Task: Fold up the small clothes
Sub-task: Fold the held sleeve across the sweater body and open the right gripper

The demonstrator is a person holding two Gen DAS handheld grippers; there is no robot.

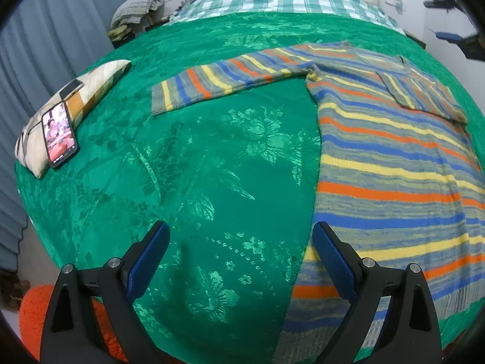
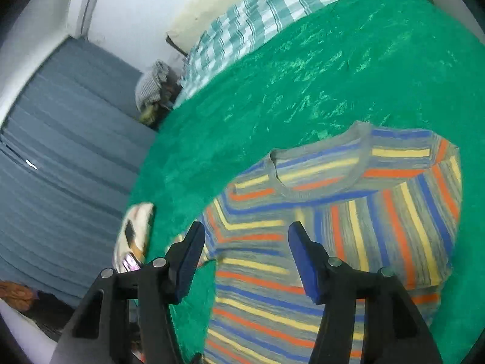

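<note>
On the green bedspread [image 1: 212,157]: a striped sweater [image 1: 394,157] lies flat, body running near to far at the right of the left wrist view.

Sleeves: one sleeve [image 1: 224,82] is stretched out to the left, well away from the body, its long axis running left to right and its cuff [image 1: 162,100] at the far-left end; the other sleeve looks already folded across the chest [image 1: 424,94] (a judgement from the crosswise stripes there).

Neckline: the collar [image 2: 315,176] sits at the far end of the garment in the right wrist view.

Bearing from fingers: the outstretched sleeve lies ahead and slightly left of the left gripper [image 1: 241,242], beyond bare bedspread; the sweater hem edge lies just beside its right-hand finger.

Nearer hand: the left, judged; the right gripper [image 2: 247,242] hovers over the chest and the sleeve's shoulder.

Left fingers: spread wide, holding nothing, touching no cloth that can be seen.

Right fingers: spread apart, empty, above the sweater (contact cannot be told; this view is motion-blurred).

Next move, judged: take the cuff and carry it rightward across the body.

Bystanders: a lit phone [image 1: 59,135] leans on a small cushion [image 1: 81,97] at the left edge, well apart from the garment.
</note>
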